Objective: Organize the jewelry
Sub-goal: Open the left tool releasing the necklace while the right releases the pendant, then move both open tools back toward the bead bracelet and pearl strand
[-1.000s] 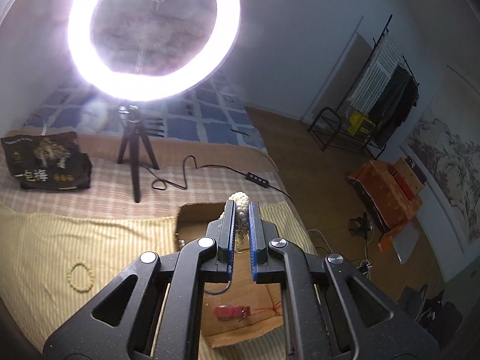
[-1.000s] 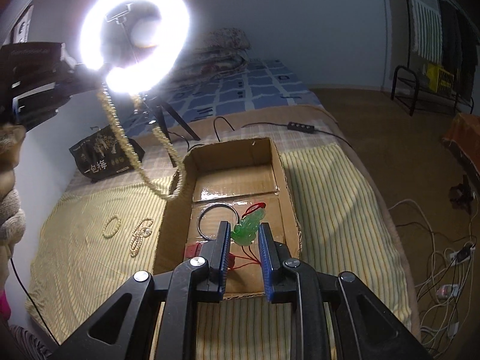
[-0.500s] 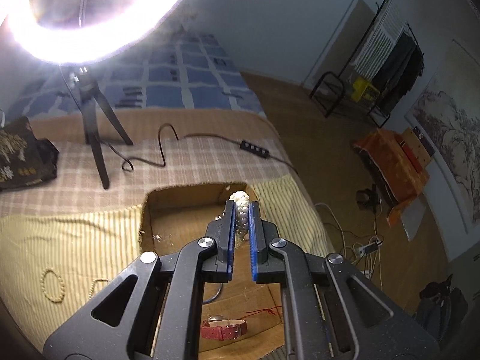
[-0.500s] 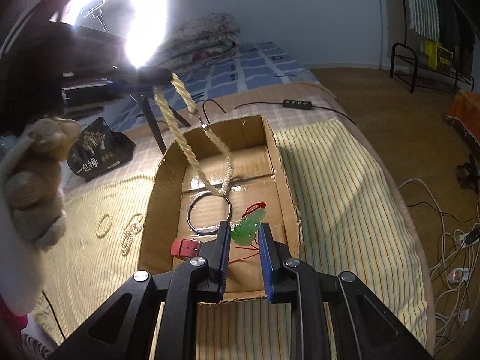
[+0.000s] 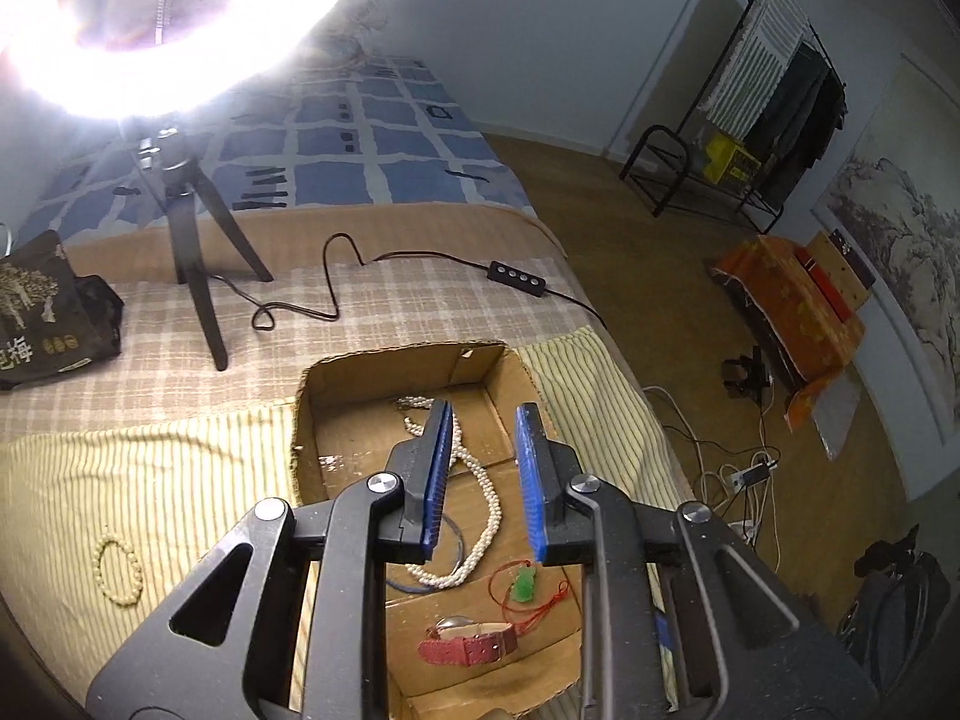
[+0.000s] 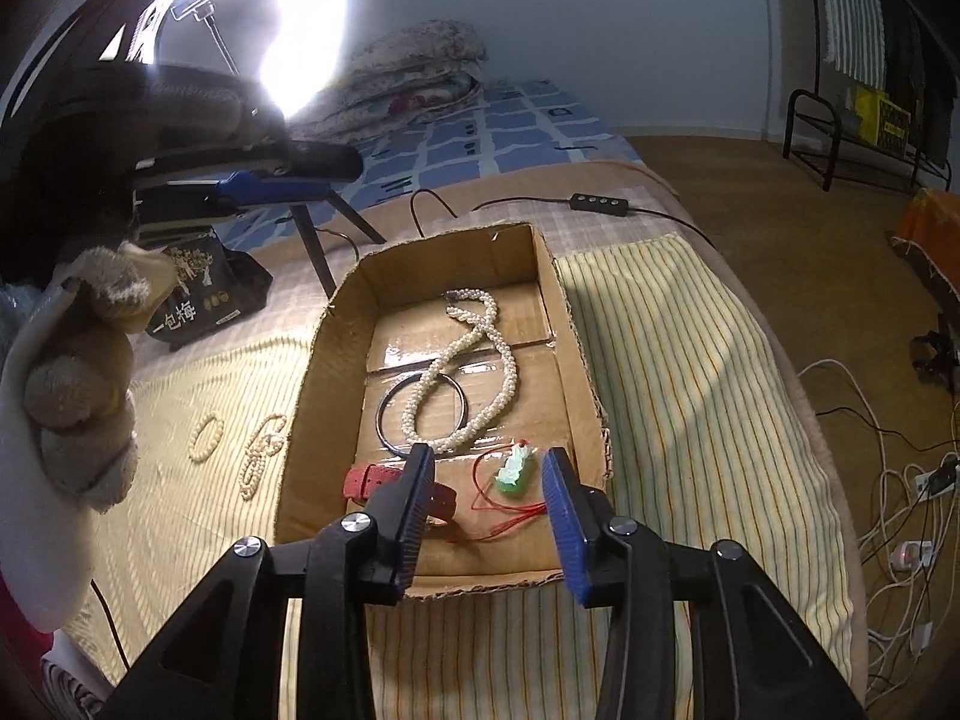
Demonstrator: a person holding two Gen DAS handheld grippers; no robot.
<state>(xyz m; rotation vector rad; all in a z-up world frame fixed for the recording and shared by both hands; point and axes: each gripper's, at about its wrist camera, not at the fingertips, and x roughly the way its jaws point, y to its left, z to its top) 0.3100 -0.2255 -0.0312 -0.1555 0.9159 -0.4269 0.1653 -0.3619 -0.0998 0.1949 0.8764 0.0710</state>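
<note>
A cardboard box (image 6: 327,396) (image 5: 306,420) lies on the striped bed cover. In it lie a long pearl necklace (image 6: 474,360) (image 5: 480,516), a dark bangle (image 6: 387,414), a red-strap watch (image 6: 366,480) (image 5: 468,648) and a green jade pendant on red cord (image 6: 513,471) (image 5: 525,588). My left gripper (image 5: 483,474) is open and empty above the box; it also shows at upper left in the right wrist view (image 6: 282,180). My right gripper (image 6: 489,510) is open and empty over the box's near end, above the pendant.
Two bead bracelets (image 6: 204,438) (image 6: 261,456) lie on the cover left of the box; one shows in the left wrist view (image 5: 117,570). A ring light on a tripod (image 5: 198,276), its cable and controller (image 5: 519,279), and a dark bag (image 5: 42,312) stand behind.
My left gripper opened and let the pearl necklace fall into the box. My right gripper opened and released the green pendant, which now lies on the box floor.
</note>
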